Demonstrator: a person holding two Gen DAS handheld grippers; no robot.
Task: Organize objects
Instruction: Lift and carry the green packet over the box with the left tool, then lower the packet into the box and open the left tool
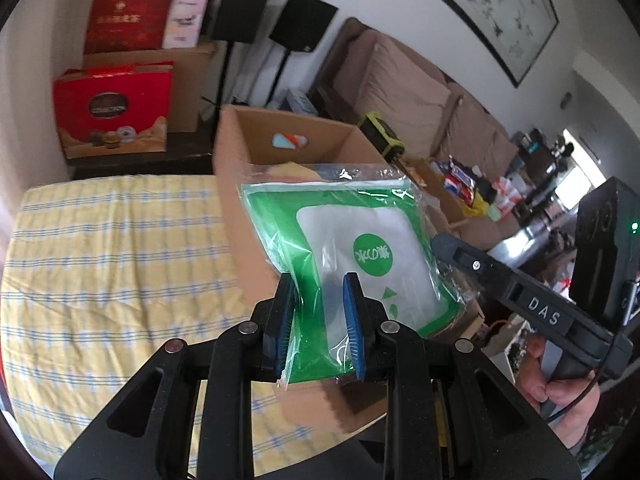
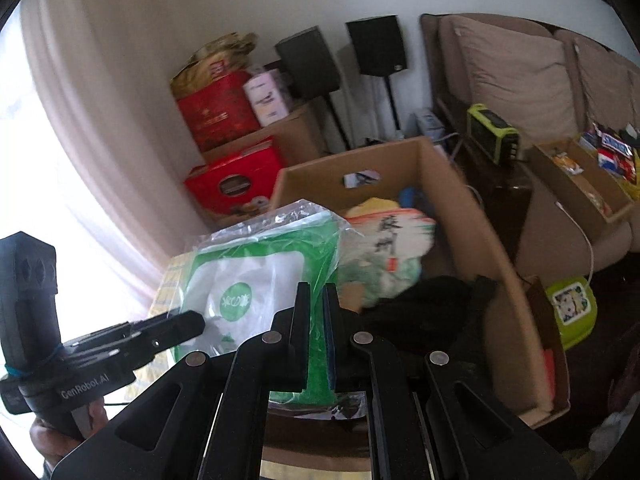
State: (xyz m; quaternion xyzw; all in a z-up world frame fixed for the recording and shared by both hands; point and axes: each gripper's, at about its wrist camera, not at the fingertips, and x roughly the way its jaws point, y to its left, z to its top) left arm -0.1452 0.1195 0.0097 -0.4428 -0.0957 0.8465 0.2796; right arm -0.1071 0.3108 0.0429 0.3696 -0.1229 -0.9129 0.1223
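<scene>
Both tools pinch one green and clear plastic packet (image 1: 360, 256) between them and hold it in the air, angled downward, over the near edge of an open cardboard box (image 1: 240, 176). Blue pads of the left tool (image 1: 320, 328) press its lower edge; the right tool (image 2: 318, 336), jaws pressed nearly together, clamps the packet's side. A hand (image 1: 560, 392) grips the right tool's handle; another hand (image 2: 60, 432) grips the left one's. Inside the box lie a printed bag (image 2: 388, 240) and something dark, possibly cloth (image 2: 424, 312). Left of the box a yellow checked bed (image 1: 112, 264) stretches away. Behind stand red gift boxes (image 1: 112, 116), two black speakers (image 1: 304, 20), a brown sofa (image 1: 408, 92) and a framed painting (image 1: 492, 12).
</scene>
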